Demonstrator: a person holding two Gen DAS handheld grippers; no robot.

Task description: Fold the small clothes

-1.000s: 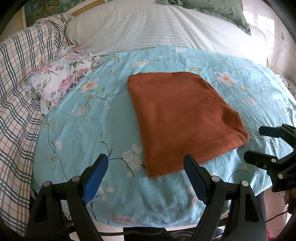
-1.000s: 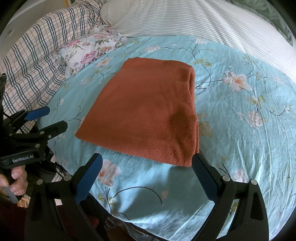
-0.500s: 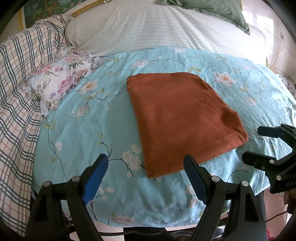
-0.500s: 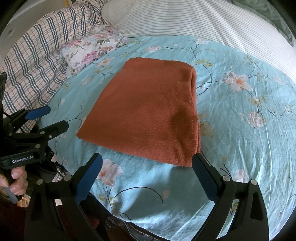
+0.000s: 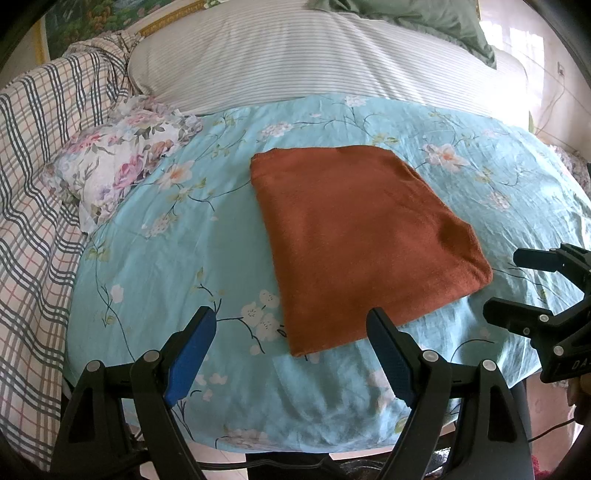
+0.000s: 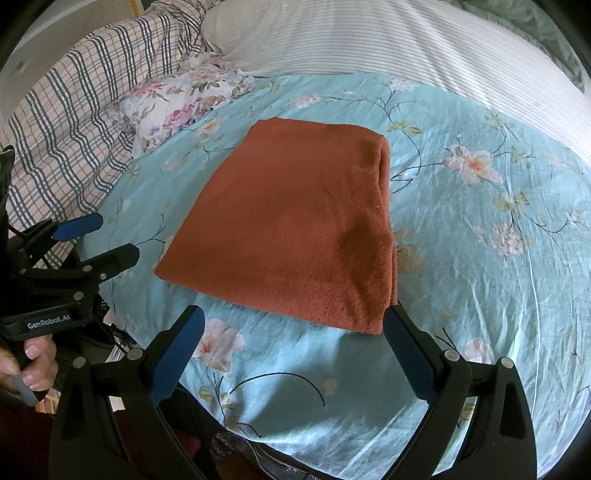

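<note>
A rust-orange cloth (image 5: 354, 236) lies folded flat in a rectangle on the light-blue floral bedsheet (image 5: 177, 273); it also shows in the right wrist view (image 6: 295, 229). My left gripper (image 5: 291, 332) is open and empty, held just short of the cloth's near left corner. My right gripper (image 6: 295, 328) is open and empty, at the cloth's near right corner, its right finger pad (image 6: 399, 332) next to the folded edge. Each gripper also shows in the other's view: the right one (image 5: 517, 284) and the left one (image 6: 99, 240).
A floral pillow (image 5: 118, 162) lies at the sheet's far left. A plaid blanket (image 5: 33, 192) covers the left side. A striped white duvet (image 5: 303, 59) and a green pillow (image 5: 413, 18) lie at the back. The bed's front edge (image 5: 295, 443) is just below the grippers.
Both grippers have drawn back very slightly from the cloth. The cloth has not moved and both stay open.
</note>
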